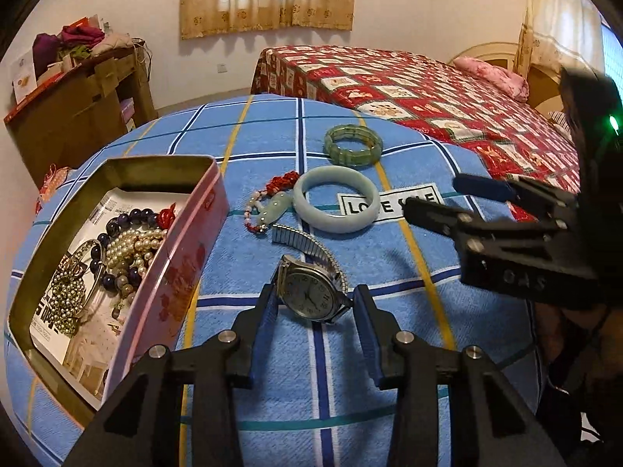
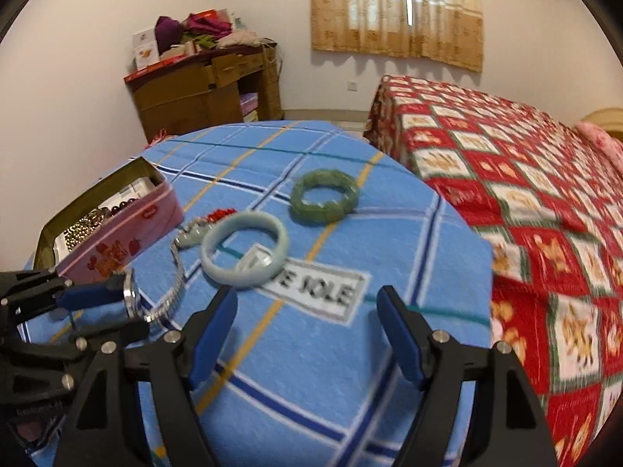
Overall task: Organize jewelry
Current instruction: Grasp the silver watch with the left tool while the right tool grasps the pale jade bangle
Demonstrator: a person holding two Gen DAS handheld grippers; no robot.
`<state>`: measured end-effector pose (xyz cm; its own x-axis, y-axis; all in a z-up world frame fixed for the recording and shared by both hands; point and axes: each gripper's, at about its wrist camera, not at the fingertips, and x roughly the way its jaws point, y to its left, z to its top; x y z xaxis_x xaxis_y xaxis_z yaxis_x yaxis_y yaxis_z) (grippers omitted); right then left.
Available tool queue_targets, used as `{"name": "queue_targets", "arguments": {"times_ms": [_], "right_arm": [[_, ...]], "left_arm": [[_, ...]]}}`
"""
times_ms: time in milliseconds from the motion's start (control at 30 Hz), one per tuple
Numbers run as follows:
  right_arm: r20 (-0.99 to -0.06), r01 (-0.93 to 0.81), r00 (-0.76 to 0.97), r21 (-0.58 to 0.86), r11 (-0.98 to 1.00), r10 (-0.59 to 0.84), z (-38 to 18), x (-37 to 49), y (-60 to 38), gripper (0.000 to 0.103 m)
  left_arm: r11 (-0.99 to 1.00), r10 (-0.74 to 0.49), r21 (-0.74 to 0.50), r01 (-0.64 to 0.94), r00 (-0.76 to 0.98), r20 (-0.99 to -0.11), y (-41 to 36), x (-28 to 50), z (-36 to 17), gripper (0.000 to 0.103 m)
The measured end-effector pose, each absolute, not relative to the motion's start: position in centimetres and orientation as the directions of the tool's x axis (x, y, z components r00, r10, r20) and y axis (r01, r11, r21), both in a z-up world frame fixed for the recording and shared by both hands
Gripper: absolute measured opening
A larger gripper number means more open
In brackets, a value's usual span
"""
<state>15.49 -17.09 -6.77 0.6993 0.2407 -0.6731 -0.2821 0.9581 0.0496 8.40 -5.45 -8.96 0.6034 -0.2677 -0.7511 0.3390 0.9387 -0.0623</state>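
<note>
Right now, through the left wrist camera, the left gripper (image 1: pixel 314 303) straddles a silver wristwatch (image 1: pixel 309 292) that lies face-up on the blue checked cloth (image 1: pixel 350 389). Its left pad sits against the watch case and its right pad right at the lug, so the jaws look closed on the watch, though the contact on the right is too fine to be sure of. Taking the watch as landmark: beyond it lies a pale jade bangle (image 1: pixel 335 198), and farther still a green segmented bracelet (image 1: pixel 353 144). Left of the bangle rests a jade pendant (image 1: pixel 270 204) on red cord. Left of the watch stands an open pink tin (image 1: pixel 171 272) with pearls and dark beads inside. Right of the watch hangs the right gripper (image 1: pixel 432 196), its jaws parted over nothing.

From the right wrist camera, slightly blurred, the right gripper (image 2: pixel 307 311) stands wide open above the cloth (image 2: pixel 311 369), holding nothing. The watch (image 2: pixel 134 297) shows at the left between the left gripper's (image 2: pixel 118 305) fingers. Beyond the watch are the bangle (image 2: pixel 244 249) and the green bracelet (image 2: pixel 324 196); the tin (image 2: pixel 117 241) is just behind it.
</note>
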Motion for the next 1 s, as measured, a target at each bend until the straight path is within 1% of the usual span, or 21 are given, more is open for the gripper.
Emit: {"name": "queue_targets", "arguments": {"times_ms": [333,600,767,800,833,867,933,1000], "right_arm": [[-0.746,-0.325,0.615,0.054,0.944,0.255,-7.5,19.6,-14.5,0.077],[-0.761,-0.375,0.598,0.014,0.927,0.253,-7.7,19.9,-12.6,0.077],[-0.757,-0.341,0.609,0.019,0.940,0.237,-7.6,20.2,-12.8,0.077],[-0.758,-0.327,0.610,0.026,0.945,0.232,-7.6,20.3,-13.1,0.076],[-0.759,-0.319,0.609,0.029,0.947,0.229,-7.6,20.4,-13.2,0.072],[-0.761,-0.316,0.606,0.034,0.948,0.229,-7.7,20.4,-13.4,0.071],[-0.758,-0.322,0.608,0.039,0.946,0.238,-7.5,20.3,-13.4,0.072],[-0.754,-0.341,0.604,0.048,0.939,0.258,-7.3,20.1,-13.0,0.075]], "left_arm": [[0.939,-0.290,-0.094,0.330,0.617,-0.731,-4.2,8.0,-8.6,0.040],[0.944,-0.287,-0.084,0.319,0.667,-0.688,-3.1,7.0,-6.4,0.040],[0.952,-0.264,-0.071,0.297,0.684,-0.680,-2.3,7.1,-6.1,0.040],[0.953,-0.263,-0.074,0.293,0.684,-0.681,-2.1,7.2,-6.1,0.040],[0.955,-0.260,-0.076,0.287,0.684,-0.681,-2.0,7.3,-6.2,0.040],[0.957,-0.256,-0.078,0.280,0.686,-0.681,-1.8,7.5,-6.2,0.040],[0.958,-0.255,-0.081,0.275,0.688,-0.679,-1.7,7.9,-6.3,0.040],[0.961,-0.248,-0.079,0.266,0.695,-0.675,-1.4,8.3,-6.2,0.040]]}}
